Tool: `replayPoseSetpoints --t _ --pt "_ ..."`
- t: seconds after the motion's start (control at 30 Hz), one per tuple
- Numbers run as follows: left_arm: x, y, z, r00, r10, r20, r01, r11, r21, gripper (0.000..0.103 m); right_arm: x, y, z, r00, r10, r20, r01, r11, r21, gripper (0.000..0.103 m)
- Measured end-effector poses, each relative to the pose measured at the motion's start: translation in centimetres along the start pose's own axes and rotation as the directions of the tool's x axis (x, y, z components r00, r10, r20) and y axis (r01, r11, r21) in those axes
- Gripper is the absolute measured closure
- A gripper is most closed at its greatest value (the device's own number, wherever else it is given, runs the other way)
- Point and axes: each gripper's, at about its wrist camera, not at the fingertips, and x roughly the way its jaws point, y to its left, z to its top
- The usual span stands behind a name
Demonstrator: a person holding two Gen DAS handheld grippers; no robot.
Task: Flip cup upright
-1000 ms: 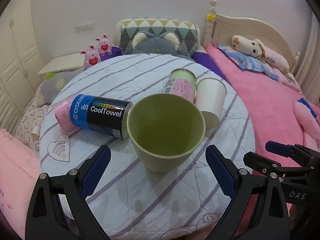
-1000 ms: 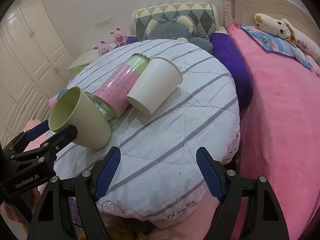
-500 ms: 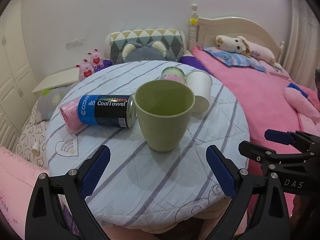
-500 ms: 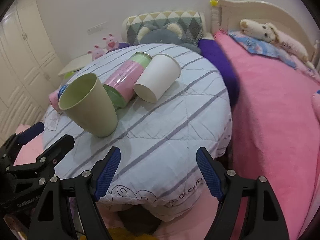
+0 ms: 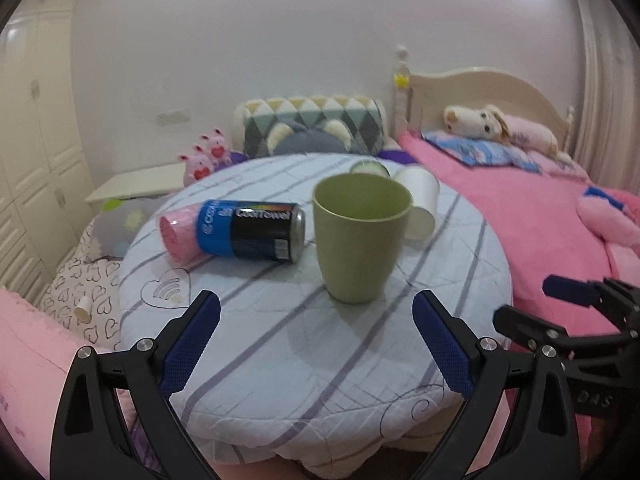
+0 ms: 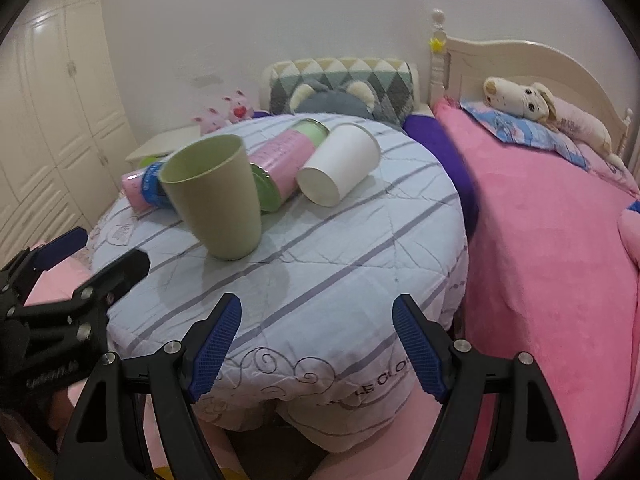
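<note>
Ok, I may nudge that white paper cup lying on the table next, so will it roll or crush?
The white paper cup lies on its side, so a push would probably roll it in a curve, since it tapers. It looks thin and light, so squeezing may dent it. The pink can beside it might block rolling that way.

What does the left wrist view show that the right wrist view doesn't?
Only the left wrist view shows the CoolTowel label on the black-and-blue can lying on its side. Only the right wrist view shows the closed base of the white paper cup and the full pink canister, both lying down. Both show the green plastic cup upright on the round striped table, ungripped.
</note>
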Motion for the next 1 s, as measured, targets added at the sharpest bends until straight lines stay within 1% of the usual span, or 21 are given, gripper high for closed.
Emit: replayPoseSetpoints --t 0.07,0.17,0.23,0.33,0.47,0.6,0.7,0.73,0.83,0.9,1.0 --pt "-0.5 0.3 -0.2 0.999 0.023 0.041 -0.023 1.000 -0.010 0.005 -0.6 0.2 -0.3 0.999 0.010 0.040 -0.010 1.000 -0.005 0.023" --pt "-1.4 0.5 -0.5 0.991 0.067 0.113 -0.065 0.998 -0.024 0.004 -1.5 0.4 -0.4 0.993 -0.002 0.115 0.003 1.000 -0.012 0.023" --pt "-1.8 0.6 -0.6 0.986 0.084 0.144 -0.081 0.996 -0.030 0.001 -1.9 0.4 -0.6 0.987 -0.016 0.163 0.019 1.000 -0.016 0.023" --pt "-2.4 0.6 -0.6 0.978 0.101 0.183 -0.095 0.995 -0.039 0.001 -2.2 0.3 -0.9 0.977 -0.018 0.214 0.022 1.000 -0.016 0.023" --pt "-2.8 0.4 -0.8 0.973 0.099 0.206 -0.093 0.995 -0.037 0.001 -2.5 -0.1 -1.3 0.964 -0.020 0.266 0.020 1.000 0.001 0.023" --pt "-3.0 0.1 -1.1 0.966 0.118 0.228 -0.113 0.993 -0.035 0.001 -2.6 -0.2 -1.6 0.955 -0.009 0.296 0.013 1.000 -0.013 0.023" --pt "-3.0 0.1 -1.3 0.965 0.111 0.239 -0.104 0.994 -0.041 0.001 -2.8 0.3 -2.0 0.942 -0.017 0.334 0.031 0.999 -0.034 0.022" --pt "-3.1 0.0 -1.4 0.962 0.114 0.247 -0.108 0.993 -0.041 0.001 -2.9 0.6 -2.1 0.936 -0.016 0.351 0.034 0.998 -0.044 0.020" --pt "-3.3 -0.2 -1.8 0.955 0.134 0.265 -0.129 0.991 -0.037 0.001 -3.2 0.9 -2.4 0.925 -0.008 0.380 0.029 0.998 -0.049 0.020" --pt "-3.3 -0.2 -2.0 0.954 0.141 0.263 -0.136 0.990 -0.034 0.001 -3.3 1.0 -2.5 0.921 -0.001 0.389 0.021 0.999 -0.048 0.020" --pt "-3.6 -0.3 -2.2 0.951 0.144 0.275 -0.140 0.990 -0.034 0.001 -3.4 1.0 -2.7 0.919 -0.011 0.394 0.031 0.998 -0.045 0.020"
